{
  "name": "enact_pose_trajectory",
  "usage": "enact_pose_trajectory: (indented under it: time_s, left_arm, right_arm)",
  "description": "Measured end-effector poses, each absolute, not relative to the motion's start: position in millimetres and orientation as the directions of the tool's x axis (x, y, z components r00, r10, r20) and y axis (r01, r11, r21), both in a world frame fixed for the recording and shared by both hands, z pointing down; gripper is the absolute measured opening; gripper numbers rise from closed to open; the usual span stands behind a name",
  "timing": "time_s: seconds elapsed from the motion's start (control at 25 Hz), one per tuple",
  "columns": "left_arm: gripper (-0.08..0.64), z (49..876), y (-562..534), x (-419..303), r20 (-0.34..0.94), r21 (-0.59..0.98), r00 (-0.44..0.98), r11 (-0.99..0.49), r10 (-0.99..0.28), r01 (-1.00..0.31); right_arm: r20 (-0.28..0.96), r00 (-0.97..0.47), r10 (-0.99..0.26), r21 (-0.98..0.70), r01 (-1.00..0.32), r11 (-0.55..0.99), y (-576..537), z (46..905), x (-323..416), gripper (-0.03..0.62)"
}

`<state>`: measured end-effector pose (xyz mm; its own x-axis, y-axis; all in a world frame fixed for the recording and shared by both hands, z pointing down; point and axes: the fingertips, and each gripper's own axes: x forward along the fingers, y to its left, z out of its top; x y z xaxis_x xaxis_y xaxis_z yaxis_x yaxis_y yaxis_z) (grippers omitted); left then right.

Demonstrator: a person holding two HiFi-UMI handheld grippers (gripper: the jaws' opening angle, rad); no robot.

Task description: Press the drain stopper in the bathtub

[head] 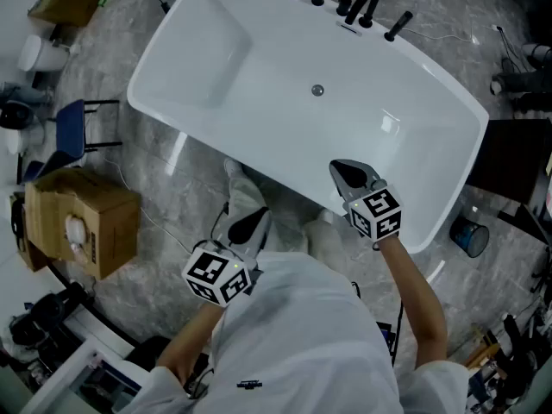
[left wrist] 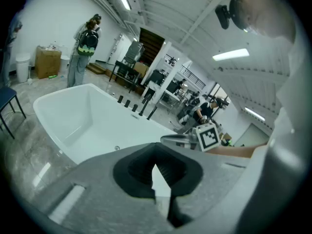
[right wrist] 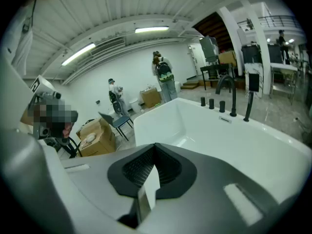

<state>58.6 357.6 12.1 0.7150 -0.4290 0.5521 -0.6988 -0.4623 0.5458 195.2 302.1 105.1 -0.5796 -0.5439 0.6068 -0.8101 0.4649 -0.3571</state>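
The grey marbled floor (head: 164, 188) carries a white bathtub (head: 259, 50), whose near rim lies just ahead of the right gripper (head: 349, 177). A cardboard box (head: 108, 205) sits on the floor to the left of the left gripper (head: 246, 228), with a blue chair (head: 71, 132) beyond it. A blue round container (head: 470, 235) stands to the right of the right gripper.

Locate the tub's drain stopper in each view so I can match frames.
Head view: drain stopper mid-floor of the tub, below the faucet.
Left gripper view: small dot on the tub floor, left of centre.
Right gripper view: not visible.
Shared landmark: the black faucet on the rim.
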Motion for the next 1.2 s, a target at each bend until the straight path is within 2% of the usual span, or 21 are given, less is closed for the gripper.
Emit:
enact_pose_trajectory:
  time_s: [0.16,0.28,0.4,0.64,0.88,1.2]
  left_arm:
    - [0.000,-47,389,87,0.464,0.556,0.708,-0.448,-0.532,-0.700]
    - [0.000,-69,427,101,0.420,0.571,0.717,-0.452,-0.556,-0.685]
    - [0.000,-79,461,103,0.393,0.517,0.726,-0.517,-0.564,-0.682]
    - [0.000,-86,531,74,0.364,0.474,0.730,-0.560,-0.578,-0.680]
    - [0.000,-101,573,39,0.309,0.465,0.744,-0.588,-0.593,-0.662]
    - [0.000,-108,573,-45,0.305,0.479,0.626,-0.453,-0.717,-0.752]
  right_arm:
    - [0.537,-0.566,-0.625,-0.289,-0.820,0.494,358,21,197,0.000]
    - [0.486,-0.554,-0.677,-0.227,-0.827,0.514,409,-23,195,0.000]
    - [0.440,-0.502,-0.745,-0.180,-0.861,0.475,448,-45,194,0.000]
    - [0.358,-0.445,-0.821,-0.302,-0.887,0.349,516,-73,166,-0.006]
    - [0.310,-0.449,-0.838,-0.263,-0.888,0.378,537,-99,130,-0.006]
    - [0.334,-0.420,-0.844,-0.221,-0.905,0.364,538,-92,122,-0.005]
